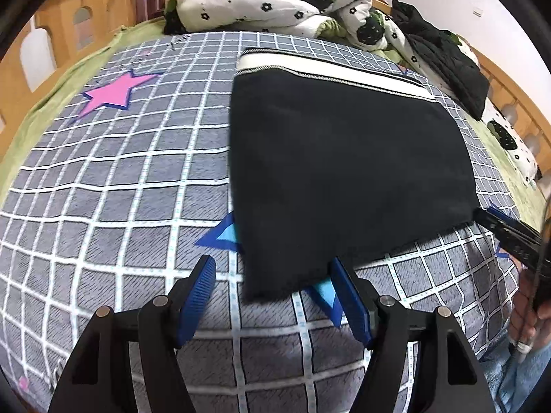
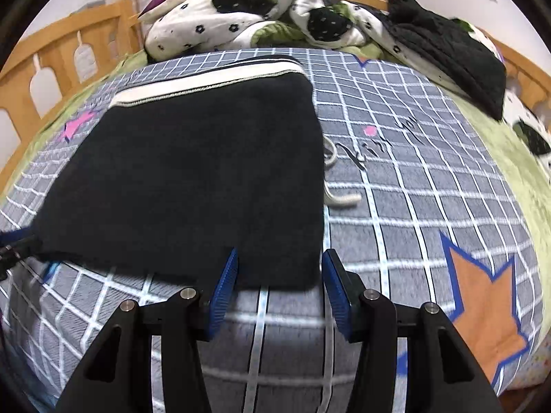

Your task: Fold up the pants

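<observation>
Black pants (image 1: 347, 158) lie folded flat on the grey checked bedsheet (image 1: 120, 179), their white waistband (image 1: 330, 69) at the far end. My left gripper (image 1: 271, 260) hovers open at the near left corner; the cloth's edge shows between its blue pads (image 1: 198, 296), which do not press it. My right gripper (image 2: 280, 252) stands open over the near right corner of the pants (image 2: 193, 172), pads apart from the cloth. A white drawstring (image 2: 339, 199) trails out at the right side. The left view also shows the right gripper (image 1: 509, 234) in a hand (image 1: 527, 316).
A crumpled white, black and green quilt (image 2: 241, 13) is piled at the head of the bed. A black jacket (image 2: 454, 51) lies at the back right. A wooden bed rail (image 2: 51, 69) runs along the left and the far right.
</observation>
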A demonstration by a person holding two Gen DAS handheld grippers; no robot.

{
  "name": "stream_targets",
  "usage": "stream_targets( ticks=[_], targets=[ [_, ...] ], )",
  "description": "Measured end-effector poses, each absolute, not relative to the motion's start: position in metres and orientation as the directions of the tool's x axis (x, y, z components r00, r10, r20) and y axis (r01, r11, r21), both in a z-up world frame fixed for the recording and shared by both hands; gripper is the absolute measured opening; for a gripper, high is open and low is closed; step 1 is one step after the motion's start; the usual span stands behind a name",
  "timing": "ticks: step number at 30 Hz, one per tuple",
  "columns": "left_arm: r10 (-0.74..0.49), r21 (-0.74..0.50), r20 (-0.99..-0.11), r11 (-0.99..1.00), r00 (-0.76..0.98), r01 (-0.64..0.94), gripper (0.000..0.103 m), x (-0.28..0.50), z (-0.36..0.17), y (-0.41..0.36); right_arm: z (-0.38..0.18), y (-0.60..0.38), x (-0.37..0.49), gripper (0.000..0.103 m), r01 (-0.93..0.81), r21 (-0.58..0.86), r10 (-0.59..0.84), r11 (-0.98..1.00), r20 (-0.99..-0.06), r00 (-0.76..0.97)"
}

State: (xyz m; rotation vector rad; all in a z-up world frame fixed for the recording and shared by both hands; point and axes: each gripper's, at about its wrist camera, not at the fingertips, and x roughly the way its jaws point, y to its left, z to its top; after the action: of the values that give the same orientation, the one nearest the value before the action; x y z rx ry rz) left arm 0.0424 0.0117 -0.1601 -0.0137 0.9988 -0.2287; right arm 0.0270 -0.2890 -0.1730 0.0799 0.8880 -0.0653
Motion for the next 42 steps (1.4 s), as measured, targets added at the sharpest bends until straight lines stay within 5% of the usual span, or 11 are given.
stream_targets(
  ticks=[13,17,19,20,42],
  targets=[
    [-0.189,-0.107,-0.744,0.98,0.641,0.165,0.066,-0.025,-0.076,-0.007,-0.078,-0.282,-0.059,0.063,0.129,0.087,-0.039,0.988,-0.662,0.749],
    [-0.183,-0.11,-0.736,0.982,0.652,0.151,0.073,-0.035,-0.064,-0.012,-0.062,-0.277,-0.074,0.066,0.132,0.049,-0.07,0.99,-0.645,0.761],
    [-0.172,-0.1,-0.732,0.984,0.659,0.145,0.075,-0.041,-0.063,-0.015,-0.061,-0.274,-0.081,0.089,0.135,0.051,-0.072,0.99,-0.641,0.764],
    [-0.164,-0.092,-0.732,0.986,0.662,0.142,0.076,-0.043,-0.063,-0.016,-0.061,-0.272,-0.083,0.093,0.135,0.044,-0.077,0.99,-0.636,0.768],
    [-0.116,-0.072,-0.72,0.993,0.684,0.093,0.076,-0.06,-0.07,-0.011,-0.064,-0.266,-0.094,0.096,0.111,-0.003,-0.087,0.994,-0.646,0.758]
  ],
)
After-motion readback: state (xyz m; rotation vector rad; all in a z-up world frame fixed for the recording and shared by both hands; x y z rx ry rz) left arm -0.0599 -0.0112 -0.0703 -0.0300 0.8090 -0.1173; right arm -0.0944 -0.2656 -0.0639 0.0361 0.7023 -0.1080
